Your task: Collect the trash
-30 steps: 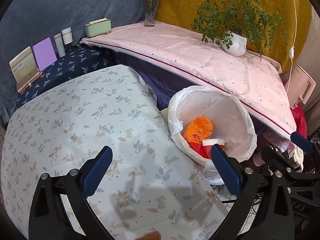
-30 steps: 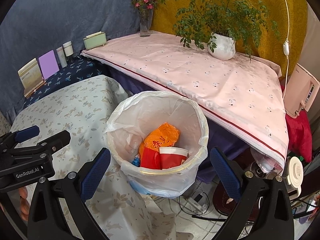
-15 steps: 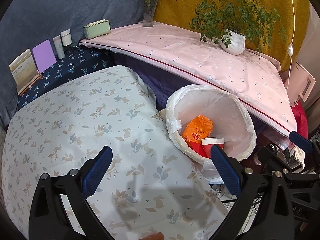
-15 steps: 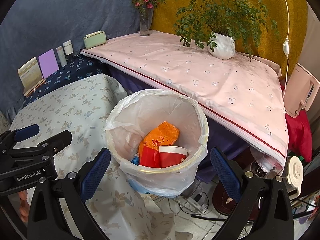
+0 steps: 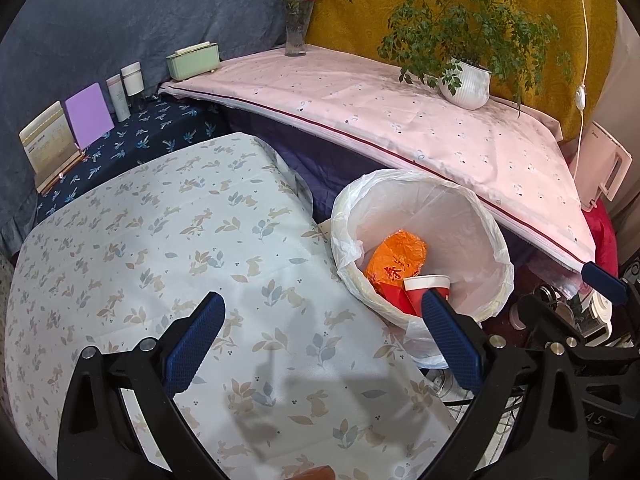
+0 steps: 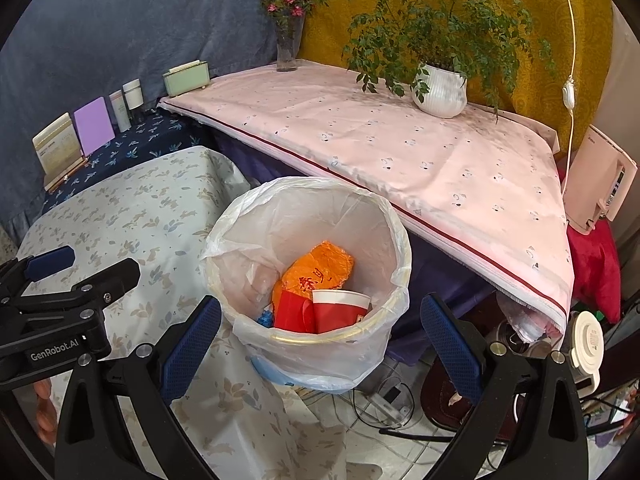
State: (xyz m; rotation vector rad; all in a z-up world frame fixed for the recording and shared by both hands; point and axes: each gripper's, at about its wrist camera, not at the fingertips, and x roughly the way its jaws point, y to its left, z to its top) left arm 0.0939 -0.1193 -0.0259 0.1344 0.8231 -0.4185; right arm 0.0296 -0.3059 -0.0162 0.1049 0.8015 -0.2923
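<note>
A trash bin lined with a white plastic bag [image 5: 472, 216] [image 6: 360, 216] stands beside the floral-cloth table [image 5: 160, 248]. Inside it lie a crumpled orange wrapper [image 5: 396, 260] [image 6: 316, 268] and red paper cups [image 5: 428, 286] [image 6: 340, 312]. My left gripper [image 5: 320, 344] is open and empty above the table, left of the bin. My right gripper [image 6: 320, 348] is open and empty, hovering just in front of the bin. The left gripper also shows in the right wrist view [image 6: 60, 276] at the left edge.
A pink-cloth shelf [image 6: 400, 140] holds a potted plant [image 6: 440, 88], a flower vase [image 6: 286, 48] and a green box [image 6: 186, 76]. Books and bottles [image 5: 88, 120] stand on the dark blue ledge. Cables [image 6: 392, 400] lie on the floor under the bin.
Both views have shifted only slightly; the bin sits a touch lower in the left wrist view. Both grippers stay open and empty.
</note>
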